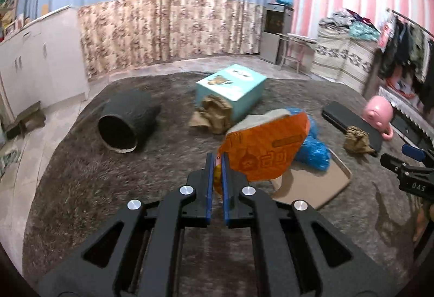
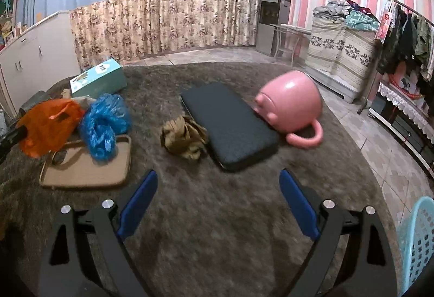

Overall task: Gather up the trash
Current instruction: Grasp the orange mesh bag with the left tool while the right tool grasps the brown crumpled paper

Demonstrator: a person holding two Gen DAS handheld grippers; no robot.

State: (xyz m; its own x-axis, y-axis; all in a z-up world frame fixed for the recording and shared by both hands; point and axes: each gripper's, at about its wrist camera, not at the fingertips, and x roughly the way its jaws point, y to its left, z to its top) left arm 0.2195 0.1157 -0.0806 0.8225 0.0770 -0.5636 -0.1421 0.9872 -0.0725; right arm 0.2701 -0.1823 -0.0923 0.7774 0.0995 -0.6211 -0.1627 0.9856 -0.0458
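Note:
My left gripper (image 1: 216,158) is shut on an orange plastic bag (image 1: 264,152) and holds it above the carpet; the bag also shows in the right wrist view (image 2: 50,126). A crumpled blue bag (image 1: 312,145) (image 2: 104,123) lies on a tan tray (image 1: 320,186) (image 2: 89,171). Brown crumpled paper (image 1: 214,114) lies against a teal box (image 1: 233,87) (image 2: 99,77). Another brown paper wad (image 1: 356,139) (image 2: 184,138) lies beside a black pad (image 2: 230,123). My right gripper (image 2: 218,184) is open and empty, above the carpet in front of the wad.
A black cylinder bin (image 1: 127,123) lies on its side at the left. A pink mug (image 2: 291,104) lies tipped by the black pad. A light blue basket (image 2: 419,240) stands at the right edge. White cabinets (image 1: 35,61) and curtains line the walls.

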